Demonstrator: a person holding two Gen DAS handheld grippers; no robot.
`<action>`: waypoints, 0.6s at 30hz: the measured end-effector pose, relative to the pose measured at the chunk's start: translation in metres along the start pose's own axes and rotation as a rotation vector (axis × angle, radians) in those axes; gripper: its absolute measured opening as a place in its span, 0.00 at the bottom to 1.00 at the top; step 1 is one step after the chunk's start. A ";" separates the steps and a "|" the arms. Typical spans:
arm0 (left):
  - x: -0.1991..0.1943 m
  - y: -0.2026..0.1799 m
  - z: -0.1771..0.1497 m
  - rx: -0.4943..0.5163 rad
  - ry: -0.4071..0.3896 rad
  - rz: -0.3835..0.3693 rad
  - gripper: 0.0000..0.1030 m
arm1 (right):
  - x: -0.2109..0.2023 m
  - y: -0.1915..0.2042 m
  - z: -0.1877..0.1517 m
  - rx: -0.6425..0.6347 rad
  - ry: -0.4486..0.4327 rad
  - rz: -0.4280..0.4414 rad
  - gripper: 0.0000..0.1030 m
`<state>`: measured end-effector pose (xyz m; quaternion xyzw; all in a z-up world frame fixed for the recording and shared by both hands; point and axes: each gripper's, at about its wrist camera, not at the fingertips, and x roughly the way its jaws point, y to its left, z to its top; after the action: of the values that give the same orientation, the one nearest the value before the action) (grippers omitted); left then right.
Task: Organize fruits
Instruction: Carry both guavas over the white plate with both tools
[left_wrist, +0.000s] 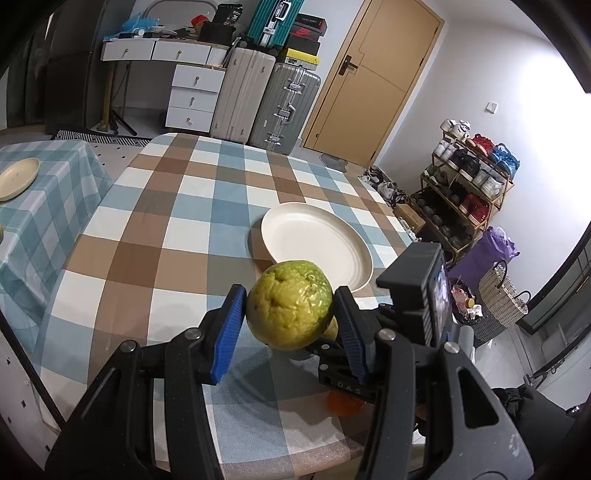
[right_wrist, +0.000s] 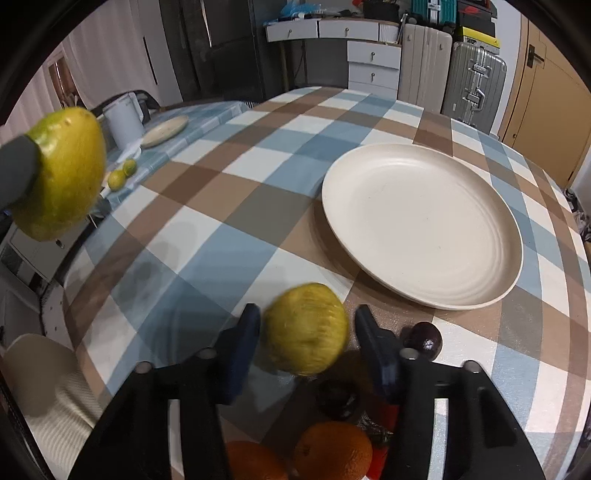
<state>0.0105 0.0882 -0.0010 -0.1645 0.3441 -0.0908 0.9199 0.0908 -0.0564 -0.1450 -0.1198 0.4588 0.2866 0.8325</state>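
Observation:
My left gripper (left_wrist: 290, 314) is shut on a yellow-green guava (left_wrist: 289, 303) and holds it above the checked table, short of the white plate (left_wrist: 317, 243). The same guava (right_wrist: 66, 173) shows at the far left in the right wrist view. My right gripper (right_wrist: 304, 328) has a second yellow-green guava (right_wrist: 306, 328) between its blue pads; small gaps show on both sides, so it is open around the fruit. The empty white plate (right_wrist: 421, 225) lies ahead to the right. Two oranges (right_wrist: 332, 452) and two dark plums (right_wrist: 423, 338) lie near the right gripper.
A side table with a small plate (right_wrist: 164, 129), a white kettle (right_wrist: 123, 118) and two limes (right_wrist: 122, 175) stands at the left. Suitcases (left_wrist: 280, 107), drawers and a door are behind the table. A shoe rack (left_wrist: 465, 188) and basket are at the right.

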 end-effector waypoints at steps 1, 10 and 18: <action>0.000 0.000 -0.001 0.000 0.002 0.003 0.45 | 0.001 0.001 -0.001 -0.003 0.001 -0.004 0.47; 0.013 0.001 -0.002 0.006 0.016 0.031 0.45 | -0.004 -0.004 -0.002 0.023 -0.017 0.022 0.46; 0.035 -0.015 0.010 0.047 0.047 0.074 0.45 | -0.048 -0.040 0.001 0.206 -0.166 0.159 0.46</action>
<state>0.0428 0.0672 -0.0099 -0.1279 0.3695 -0.0684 0.9178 0.0949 -0.1058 -0.1066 0.0270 0.4233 0.3121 0.8501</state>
